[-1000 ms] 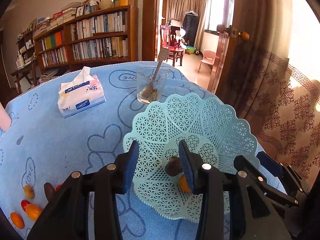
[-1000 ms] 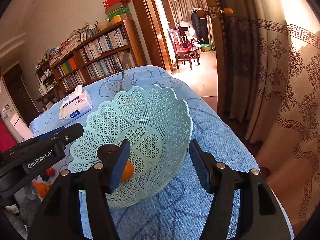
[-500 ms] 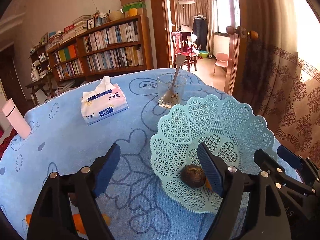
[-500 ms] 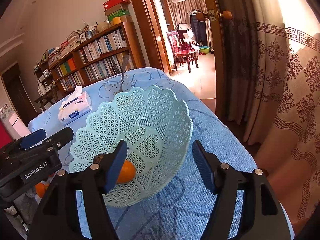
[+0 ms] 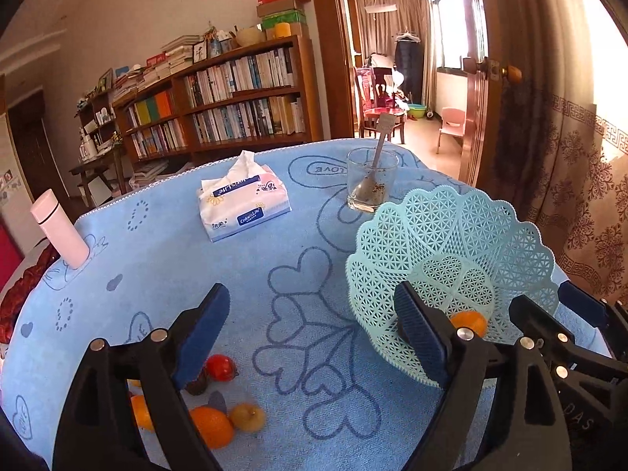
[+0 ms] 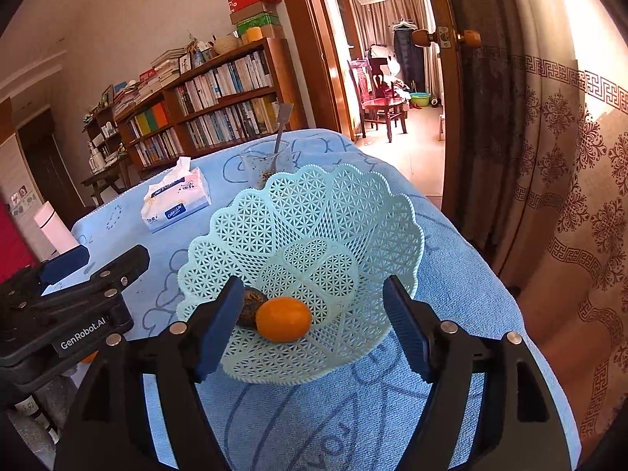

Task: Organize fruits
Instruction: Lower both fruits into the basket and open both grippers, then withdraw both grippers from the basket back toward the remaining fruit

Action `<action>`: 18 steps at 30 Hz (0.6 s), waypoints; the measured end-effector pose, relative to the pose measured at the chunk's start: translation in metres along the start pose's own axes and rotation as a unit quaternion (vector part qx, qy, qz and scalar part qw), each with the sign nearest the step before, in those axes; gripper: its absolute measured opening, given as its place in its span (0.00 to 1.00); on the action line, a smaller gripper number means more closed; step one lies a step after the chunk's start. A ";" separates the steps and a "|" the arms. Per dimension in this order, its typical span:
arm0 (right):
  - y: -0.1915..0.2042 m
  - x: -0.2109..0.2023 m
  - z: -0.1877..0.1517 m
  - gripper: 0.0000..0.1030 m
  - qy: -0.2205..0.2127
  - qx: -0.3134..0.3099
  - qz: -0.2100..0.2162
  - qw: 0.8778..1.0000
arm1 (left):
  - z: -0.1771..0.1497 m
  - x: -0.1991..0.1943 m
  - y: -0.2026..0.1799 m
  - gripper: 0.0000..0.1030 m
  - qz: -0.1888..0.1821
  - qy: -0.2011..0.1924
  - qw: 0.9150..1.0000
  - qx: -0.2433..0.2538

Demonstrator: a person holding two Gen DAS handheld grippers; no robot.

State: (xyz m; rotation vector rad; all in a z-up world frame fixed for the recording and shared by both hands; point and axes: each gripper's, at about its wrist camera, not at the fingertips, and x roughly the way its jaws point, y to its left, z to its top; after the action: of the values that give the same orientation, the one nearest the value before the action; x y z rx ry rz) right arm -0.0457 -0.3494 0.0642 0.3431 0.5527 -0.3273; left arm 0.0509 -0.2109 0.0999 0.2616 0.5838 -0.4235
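Note:
A pale green lattice basket [image 6: 314,231] stands on the blue cloth [image 5: 165,259]. An orange fruit [image 6: 283,318] and a dark brown fruit [image 6: 251,306] lie at its near side. My right gripper [image 6: 312,329] hovers over the near rim. Its jaws are opening and stand either side of the orange without touching it. My left gripper [image 5: 312,329] is left of the basket [image 5: 451,243]. Its jaws are also opening, over bare cloth. Loose fruits lie by its left finger: a red one [image 5: 219,367], an orange one [image 5: 212,426], a yellow-brown one [image 5: 247,416].
A tissue pack [image 5: 243,204] and a glass with a spoon [image 5: 371,184] stand farther back on the table. A pink bottle [image 5: 61,227] is at the far left edge. Beyond the right table edge hang a curtain and an open door.
The left gripper let the dark brown fruit go in the basket, opened wide and drew back to the left. The right jaws widened and the orange now lies in plain view.

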 end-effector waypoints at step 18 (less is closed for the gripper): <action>0.064 0.001 -0.012 0.79 0.044 -0.035 0.058 0.997 | -0.047 -0.036 0.103 0.83 0.059 0.024 0.997 -0.050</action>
State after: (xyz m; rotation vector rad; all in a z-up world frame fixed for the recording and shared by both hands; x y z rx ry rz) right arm -0.0250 -0.2874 0.0684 0.3206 0.6261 -0.1809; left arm 0.0481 -0.0925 0.0953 0.2090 0.6307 -0.2735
